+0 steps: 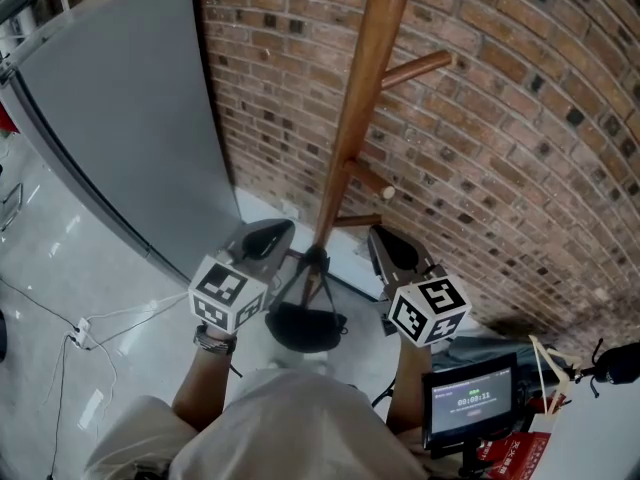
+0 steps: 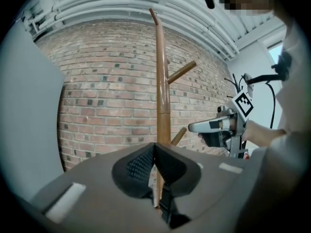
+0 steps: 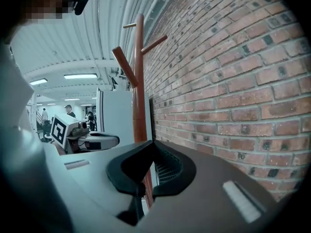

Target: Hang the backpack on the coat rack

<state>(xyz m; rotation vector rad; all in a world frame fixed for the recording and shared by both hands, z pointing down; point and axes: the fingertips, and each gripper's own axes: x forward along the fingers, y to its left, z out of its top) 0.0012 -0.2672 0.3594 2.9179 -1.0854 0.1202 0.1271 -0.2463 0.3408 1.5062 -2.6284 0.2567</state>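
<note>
A black backpack (image 1: 305, 328) hangs between my two grippers, just in front of the wooden coat rack (image 1: 365, 98). Its thin black straps (image 1: 297, 278) rise from it toward the jaws. My left gripper (image 1: 285, 230) is shut, and a black strap (image 2: 166, 205) drops from its closed jaws in the left gripper view. My right gripper (image 1: 375, 236) is shut too, with a strap (image 3: 137, 204) trailing below its jaws. The rack's pole (image 2: 162, 86) stands straight ahead of both. Its pegs (image 1: 415, 68) (image 1: 372, 180) stick out higher up and to the right.
A brick wall (image 1: 520, 148) runs behind the rack. A tall grey panel (image 1: 120, 118) leans at the left. White cables (image 1: 90, 328) lie on the pale floor. A small screen (image 1: 470, 403) and other gear sit at the lower right. People (image 3: 69, 110) stand far off.
</note>
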